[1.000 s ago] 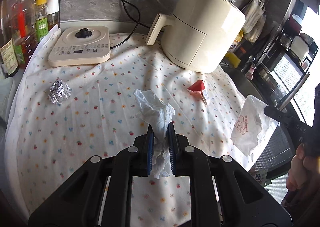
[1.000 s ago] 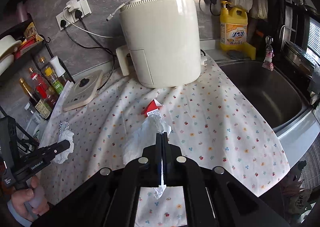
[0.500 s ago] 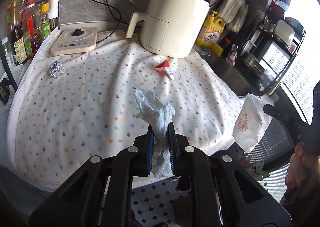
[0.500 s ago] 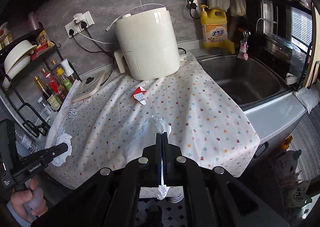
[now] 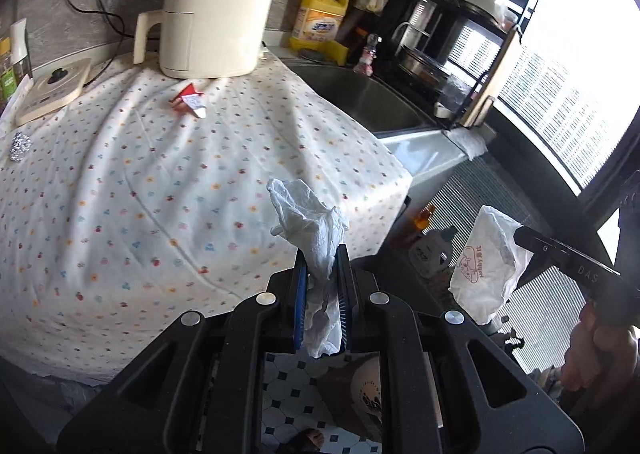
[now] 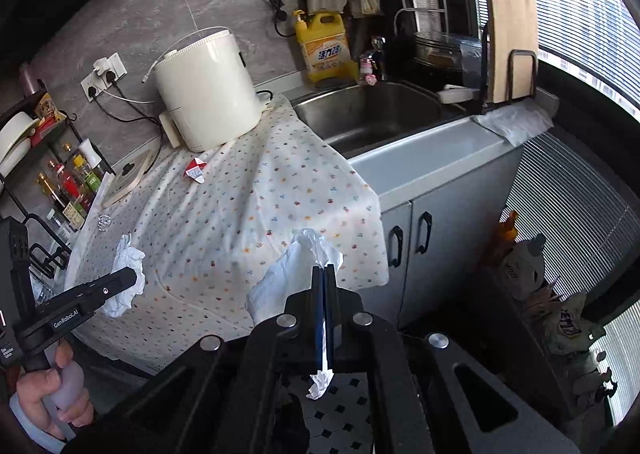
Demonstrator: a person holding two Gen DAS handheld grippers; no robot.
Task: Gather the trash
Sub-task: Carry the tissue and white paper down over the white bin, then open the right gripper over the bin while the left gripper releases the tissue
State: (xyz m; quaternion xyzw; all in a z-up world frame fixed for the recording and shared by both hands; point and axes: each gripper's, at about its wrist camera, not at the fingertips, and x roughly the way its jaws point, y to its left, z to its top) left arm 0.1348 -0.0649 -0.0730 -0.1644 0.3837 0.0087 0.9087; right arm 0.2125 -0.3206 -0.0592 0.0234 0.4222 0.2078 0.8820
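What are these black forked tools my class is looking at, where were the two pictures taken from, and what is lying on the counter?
There is no robot here: a person holds a black two-fingered claw in each hand, with a wide-angle camera on each looking along its fingers. One picture comes from the left claw, the other from the right claw. The left claw is shut on a crumpled white tissue; the right is shut on a white printed paper wrapper. On the white flower-dotted cloth over the counter lie a red and white folded packet and a small silver foil ball. A cream air fryer stands behind, with a steel sink beside it.
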